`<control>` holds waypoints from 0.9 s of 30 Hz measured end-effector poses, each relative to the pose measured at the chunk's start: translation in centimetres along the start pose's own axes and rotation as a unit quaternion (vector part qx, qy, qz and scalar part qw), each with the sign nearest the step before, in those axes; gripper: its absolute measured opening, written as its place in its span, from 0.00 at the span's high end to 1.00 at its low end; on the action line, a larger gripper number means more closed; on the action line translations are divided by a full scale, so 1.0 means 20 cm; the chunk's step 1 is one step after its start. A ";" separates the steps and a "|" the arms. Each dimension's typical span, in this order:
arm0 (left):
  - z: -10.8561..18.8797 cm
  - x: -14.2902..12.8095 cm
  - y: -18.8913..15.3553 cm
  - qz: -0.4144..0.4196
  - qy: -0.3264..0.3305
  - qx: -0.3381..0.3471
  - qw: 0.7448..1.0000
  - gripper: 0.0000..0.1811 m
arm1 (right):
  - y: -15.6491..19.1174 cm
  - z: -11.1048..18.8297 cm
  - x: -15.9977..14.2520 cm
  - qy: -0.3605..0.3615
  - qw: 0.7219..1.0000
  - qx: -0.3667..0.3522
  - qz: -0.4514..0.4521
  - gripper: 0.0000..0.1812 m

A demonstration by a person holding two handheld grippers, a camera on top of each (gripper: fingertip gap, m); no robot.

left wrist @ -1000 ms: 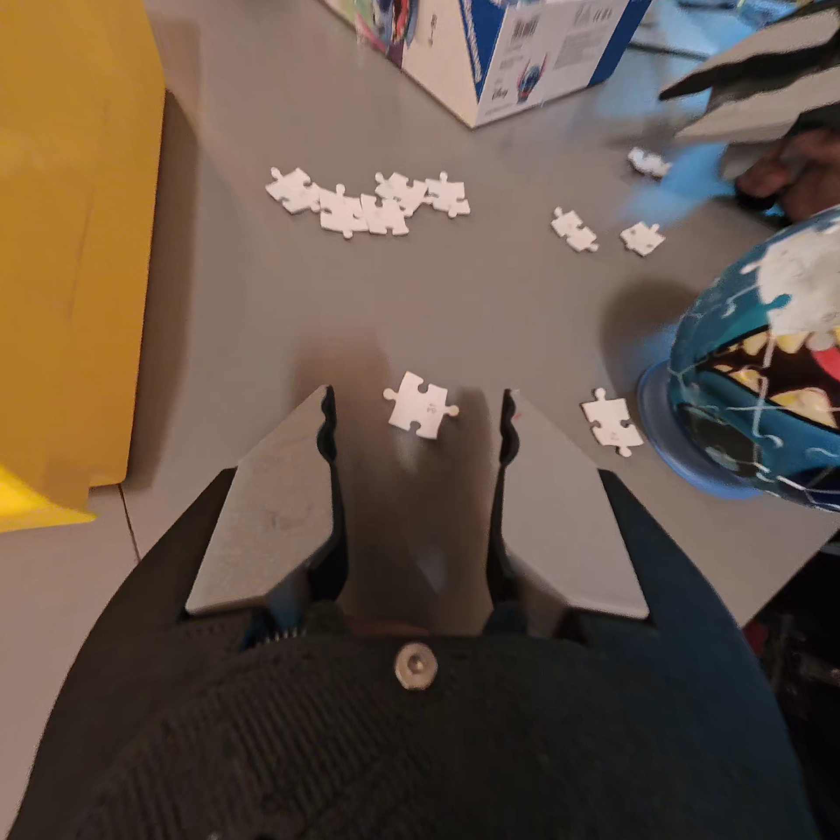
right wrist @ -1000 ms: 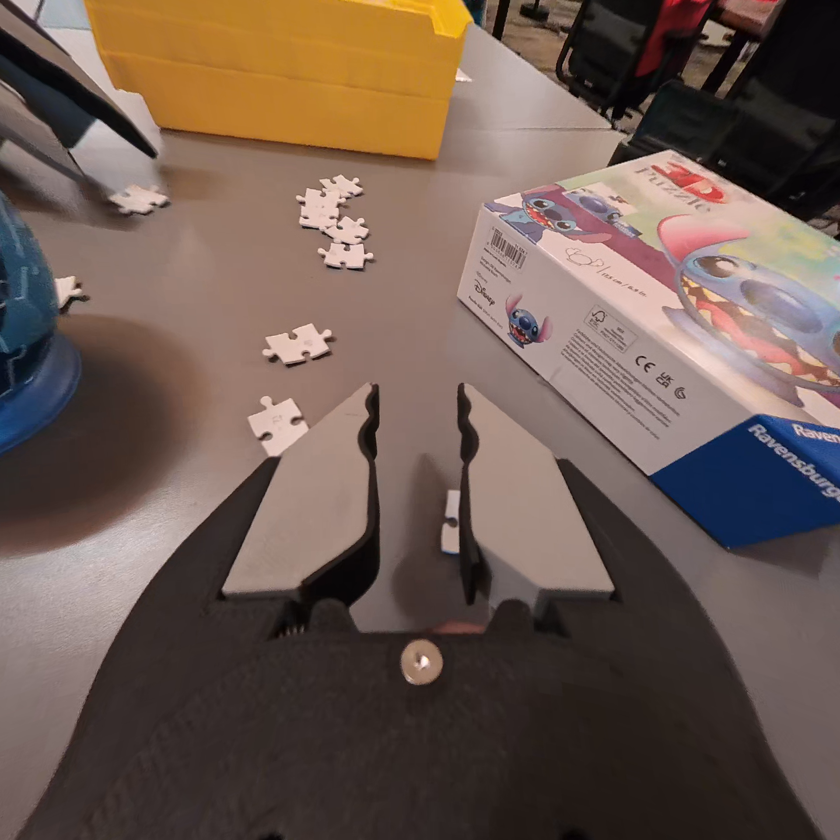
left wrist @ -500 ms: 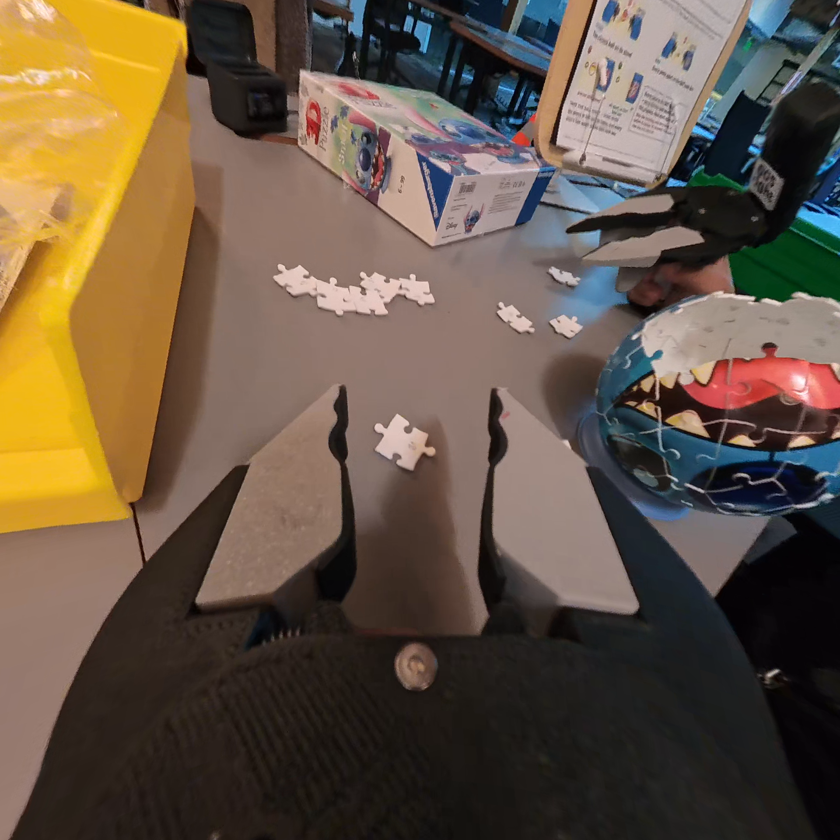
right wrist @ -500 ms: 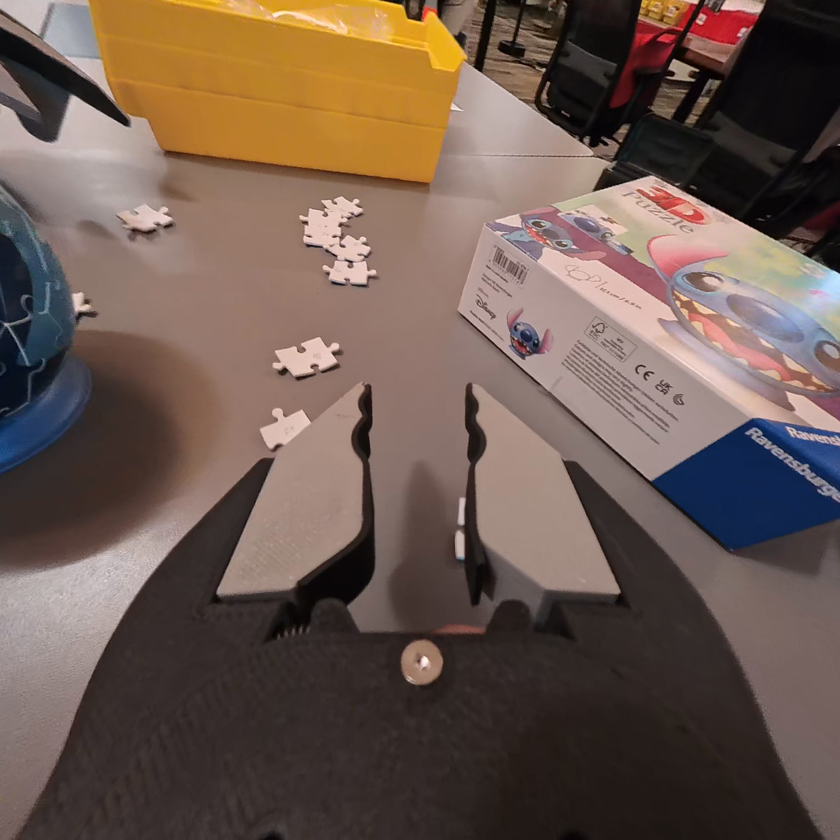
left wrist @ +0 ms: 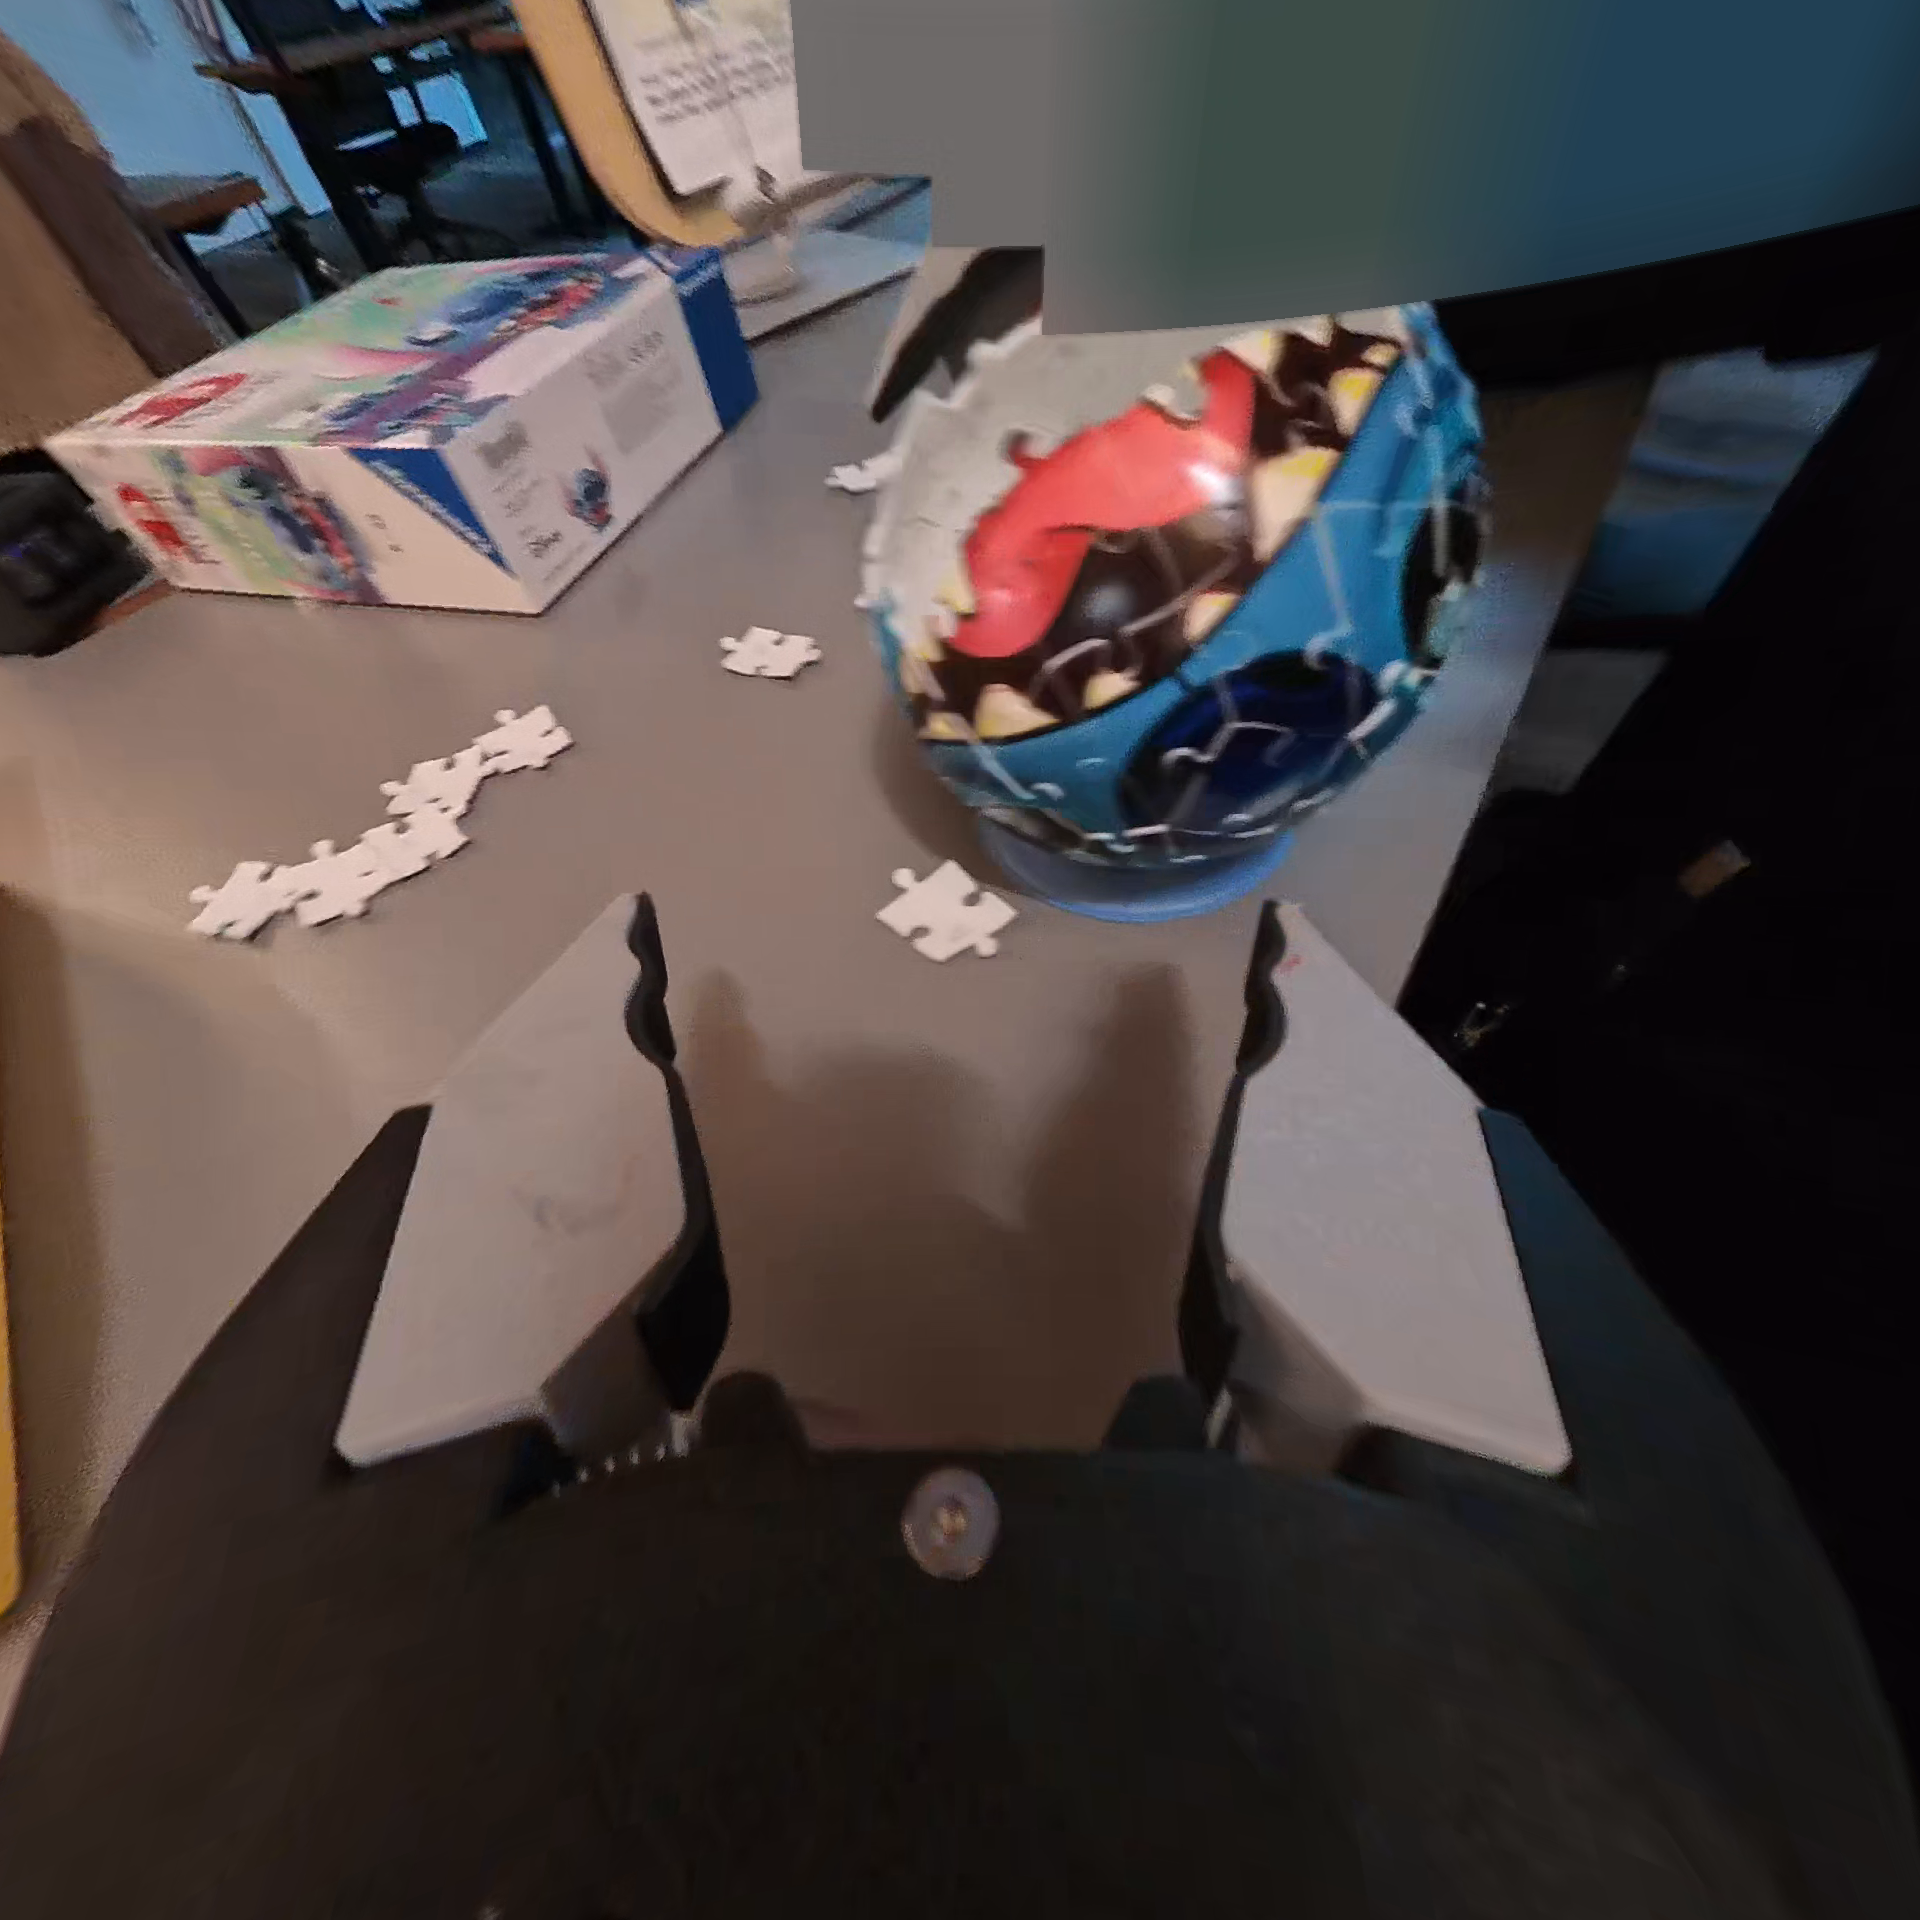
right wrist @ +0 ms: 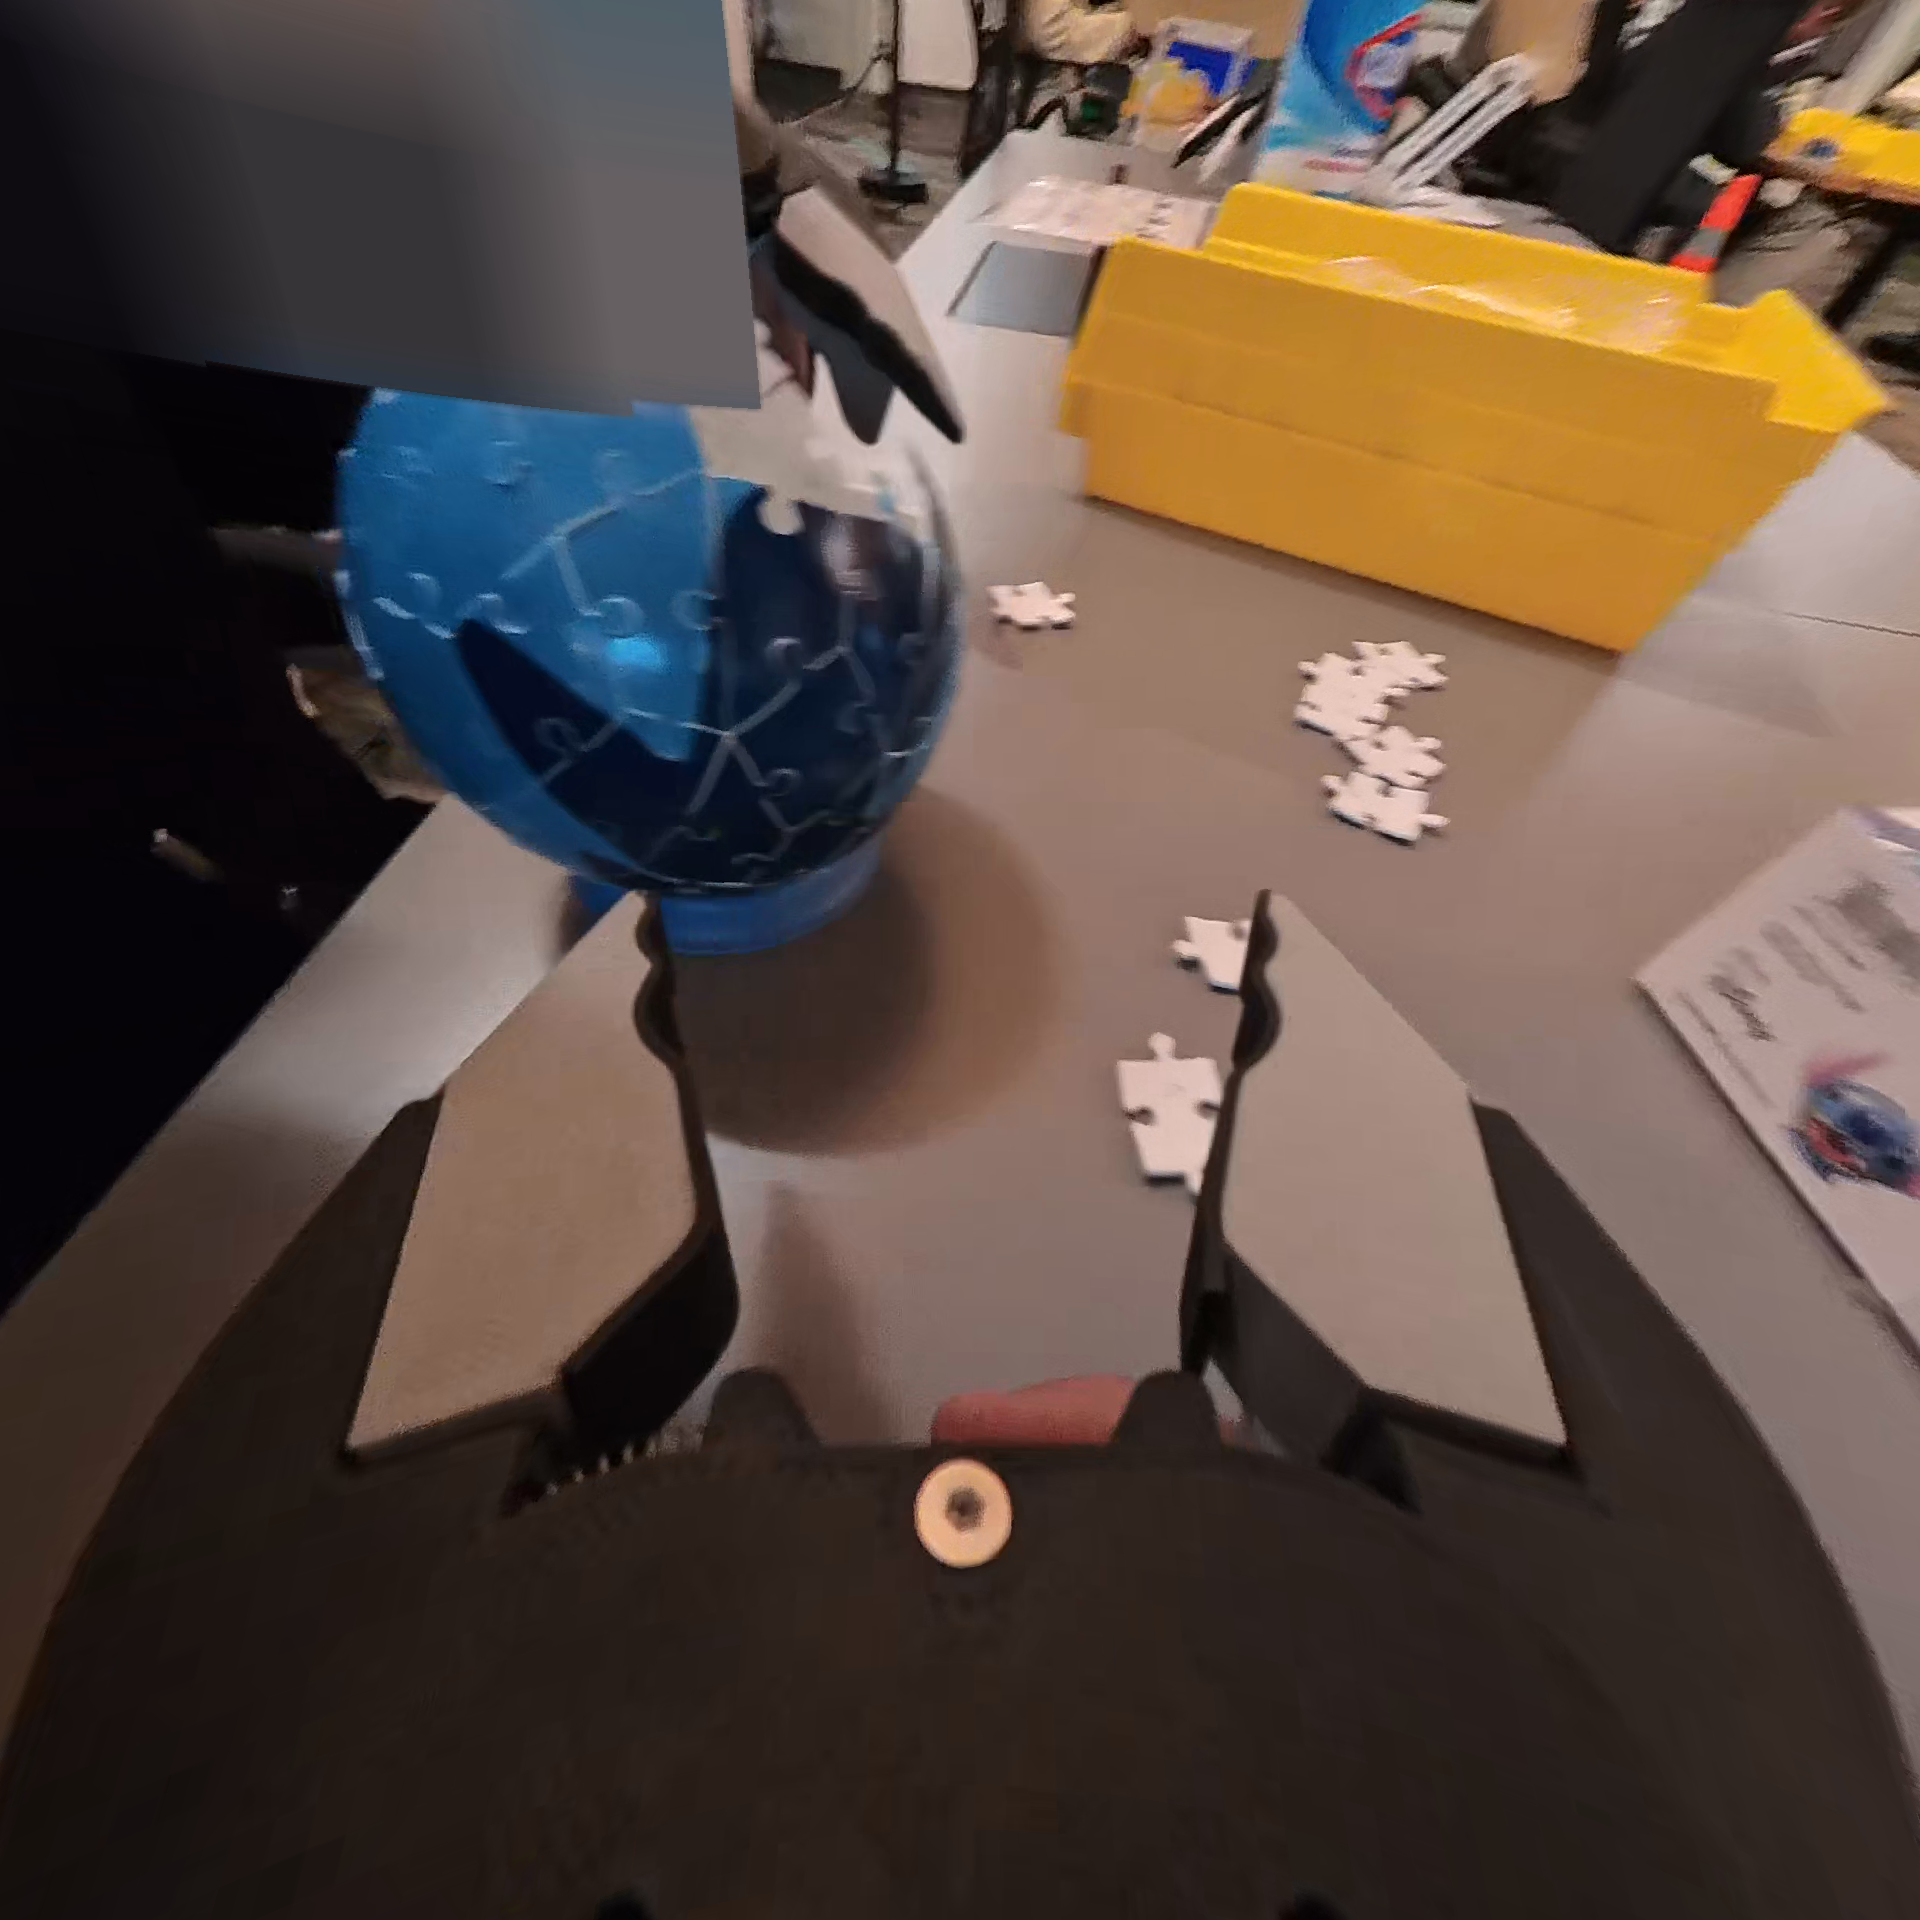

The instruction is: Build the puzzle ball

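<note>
The puzzle ball (left wrist: 1174,613) stands partly built on a blue ring stand (left wrist: 1132,883), with a jagged open top edge. My left gripper (left wrist: 954,930) is open wide and empty, a short way in front of the ball. A white piece (left wrist: 945,914) lies on the table between its tips. In the right wrist view the ball (right wrist: 644,665) shows its blue side. My right gripper (right wrist: 956,920) is open wide and empty, its left tip near the stand (right wrist: 748,914). Two white pieces (right wrist: 1169,1112) (right wrist: 1210,945) lie by its right finger.
More white pieces lie in a cluster (left wrist: 384,831) (right wrist: 1371,727), with single ones (left wrist: 769,652) (right wrist: 1029,605). The puzzle box (left wrist: 416,457) (right wrist: 1818,1049) and a yellow bin (right wrist: 1434,457) stand on the grey table. The table edge runs close beside the ball (left wrist: 1455,831). Some 20 cm of space lies between my two pairs of fingers.
Both grippers have opened wider and turned toward the ball. The left view swung right, the right view swung left, and the ball now fills more of each view.
</note>
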State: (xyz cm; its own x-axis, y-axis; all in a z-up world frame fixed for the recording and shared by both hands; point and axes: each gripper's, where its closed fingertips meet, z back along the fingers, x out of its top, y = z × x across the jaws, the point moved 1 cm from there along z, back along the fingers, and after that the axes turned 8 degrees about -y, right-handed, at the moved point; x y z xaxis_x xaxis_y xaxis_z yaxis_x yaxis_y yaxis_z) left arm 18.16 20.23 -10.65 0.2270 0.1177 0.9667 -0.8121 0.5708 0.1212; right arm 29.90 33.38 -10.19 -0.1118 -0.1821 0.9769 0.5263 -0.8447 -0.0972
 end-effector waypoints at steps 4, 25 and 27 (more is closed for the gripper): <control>-0.10 -0.02 -0.12 -0.075 0.037 0.008 0.996 0.39 | 0.14 -0.10 0.01 0.022 0.999 0.033 0.036 0.40; -0.16 0.14 -0.13 0.097 -0.069 -0.037 0.992 0.51 | 0.23 -0.24 -0.05 0.076 0.997 0.027 -0.013 0.44; -0.15 0.15 -0.12 0.108 -0.076 -0.041 0.990 0.51 | 0.23 -0.24 -0.05 0.078 0.997 0.027 -0.005 0.45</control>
State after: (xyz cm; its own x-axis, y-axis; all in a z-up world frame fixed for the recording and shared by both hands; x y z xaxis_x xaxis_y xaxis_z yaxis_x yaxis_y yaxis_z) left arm 22.38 21.66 -8.72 -0.0345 0.1242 0.9917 -0.7853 0.6104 -0.1038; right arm 28.31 27.30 -12.55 -0.2449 -0.2522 0.9362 0.5678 -0.8200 -0.0724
